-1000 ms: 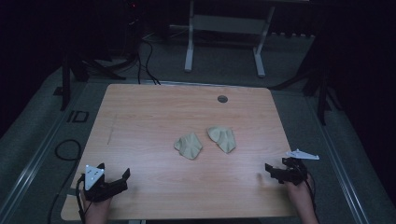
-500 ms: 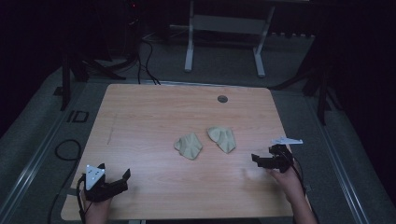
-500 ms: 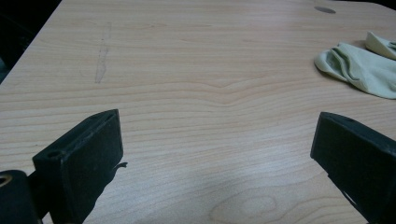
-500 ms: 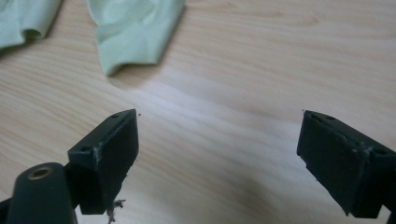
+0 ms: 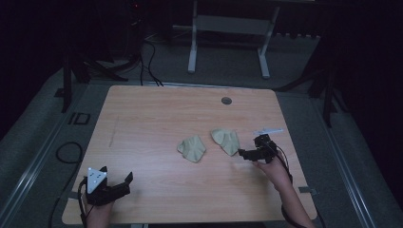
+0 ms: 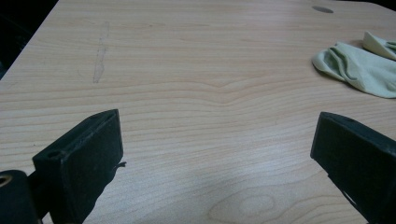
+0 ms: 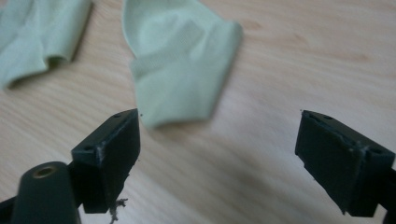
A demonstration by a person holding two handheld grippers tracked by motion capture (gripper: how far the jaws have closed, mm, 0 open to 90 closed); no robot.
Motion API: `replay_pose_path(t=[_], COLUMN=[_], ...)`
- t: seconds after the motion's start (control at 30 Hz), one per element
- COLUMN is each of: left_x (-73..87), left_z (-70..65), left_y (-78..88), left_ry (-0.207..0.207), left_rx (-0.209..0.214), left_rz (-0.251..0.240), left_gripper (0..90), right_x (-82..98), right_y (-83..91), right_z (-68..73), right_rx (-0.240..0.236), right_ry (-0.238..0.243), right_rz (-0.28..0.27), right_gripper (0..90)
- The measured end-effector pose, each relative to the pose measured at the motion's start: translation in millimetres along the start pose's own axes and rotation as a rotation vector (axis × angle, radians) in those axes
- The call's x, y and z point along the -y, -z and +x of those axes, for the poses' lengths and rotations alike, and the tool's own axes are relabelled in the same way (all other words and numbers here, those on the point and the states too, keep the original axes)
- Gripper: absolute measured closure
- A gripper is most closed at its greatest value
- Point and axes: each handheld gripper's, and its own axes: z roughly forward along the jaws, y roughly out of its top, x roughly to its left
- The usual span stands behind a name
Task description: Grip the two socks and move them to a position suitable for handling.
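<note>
High view table (image 5: 142, 118): two pale green socks lie in the middle.
Right gripper (image 5: 247, 153): jaws wide apart, just beside right sock (image 5: 226, 140).
Left gripper (image 5: 124, 183): jaws apart, well away from left sock (image 5: 192, 147).

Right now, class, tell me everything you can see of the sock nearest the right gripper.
The sock is pale green, soft knit fabric with a ribbed band across it. It lies flat and crumpled on the wooden table, folded over itself, one rounded end towards the right gripper. That gripper's jaws stand open just short of it, not touching. A second, similar sock lies beside it, apart by a narrow gap. Only the table touches it.
</note>
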Motion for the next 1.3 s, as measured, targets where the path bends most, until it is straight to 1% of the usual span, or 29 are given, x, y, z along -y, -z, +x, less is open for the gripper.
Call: replay_pose_path(t=[0.1,0.17,0.2,0.23,0.27,0.33,0.37,0.43,0.53,0.57,0.63,0.7,0.8,0.87,0.93,0.97,1.0,1.03,1.1,1.2,1.27,1.3], left_x=[-0.2,-0.2,-0.2,-0.3,-0.3,-0.2,-0.2,-0.2,-0.2,-0.3,-0.6,-0.7,-0.5,-0.5,-0.6,-0.7,-0.8,-0.8,-0.8,-0.9,-0.8,-0.8], left_z=[-0.5,-0.6,-0.6,-0.8,-0.8,-1.2,-1.3,-1.2,-0.4,-0.4,-0.7,-1.1,-1.3,-1.1,-1.3,-1.4,-1.5,-1.7,-1.8,-1.9,-2.4,-2.4], left_y=[-0.1,-0.4,-0.4,-0.8,-0.8,-1.1,-1.1,-0.9,-0.5,-0.2,0.5,0.7,0.4,0.4,0.8,1.1,1.4,1.5,1.4,2.1,2.1,2.1], left_ry=[-0.008,-0.006,-0.006,-0.005,-0.005,-0.011,-0.012,-0.009,-0.005,-0.007,-0.007,-0.011,-0.008,-0.008,-0.01,-0.008,-0.004,-0.003,-0.007,-0.003,-0.005,-0.005], left_rx=[0.002,0.003,0.003,0.003,0.003,0.005,0.006,0.008,0.008,0.008,0.007,0.005,0.008,0.01,0.007,0.007,0.008,0.008,0.009,0.009,0.009,0.009], left_rz=[0.002,0.003,0.003,0.005,0.005,0.009,0.009,0.007,0.006,0.007,0.003,0.006,0.007,0.008,0.009,0.005,0.002,0.002,0.006,0.003,0.006,0.006], left_gripper=[2.2,2.2,2.2,2.2,2.2,2.2,2.2,2.2,2.2,2.2,2.2,2.2,2.2,2.2,2.2,2.3,2.3,2.3,2.3,2.3,2.3,2.3], right_x=[-11.3,-18.6,-18.6,-25.5,-25.5,-32.6,-36.0,-39.5,-45.2,-47.1,-51.0,-54.3,-58.1,-59.7,-59.2,-58.1,-57.0,-56.7,-55.6,-54.7,-55.6,-55.6], right_y=[-7.6,-13.3,-13.3,-18.8,-18.8,-24.7,-28.2,-32.8,-44.2,-47.9,-55.0,-63.2,-73.9,-80.1,-85.2,-87.3,-88.1,-88.0,-87.3,-85.3,-84.7,-84.7], right_z=[4.9,8.2,8.2,11.2,11.2,15.3,18.1,22.0,27.8,29.3,30.8,31.7,32.2,31.4,31.4,31.7,33.1,33.9,35.4,38.9,41.4,41.4], right_rx=[0.003,0.011,0.011,0.009,0.009,0.009,0.006,0.004,0.008,0.014,0.021,0.024,0.047,0.067,0.087,0.089,0.102,0.107,0.109,0.102,0.098,0.098], right_ry=[0.009,0.016,0.016,0.017,0.017,0.026,0.035,0.045,0.065,0.071,0.056,0.045,0.047,0.041,0.045,0.046,0.062,0.066,0.068,0.073,0.086,0.086], right_rz=[0.006,0.011,0.011,0.014,0.014,0.017,0.021,0.029,0.047,0.046,0.045,0.052,0.064,0.066,0.082,0.092,0.091,0.09,0.085,0.081,0.085,0.085], right_gripper=[16.1,16.3,16.3,17.9,17.9,18.4,20.4,21.2,25.3,25.4,27.5,27.5,27.4,27.3,27.3,27.2,27.3,28.0,31.6,44.3,51.9,51.9])
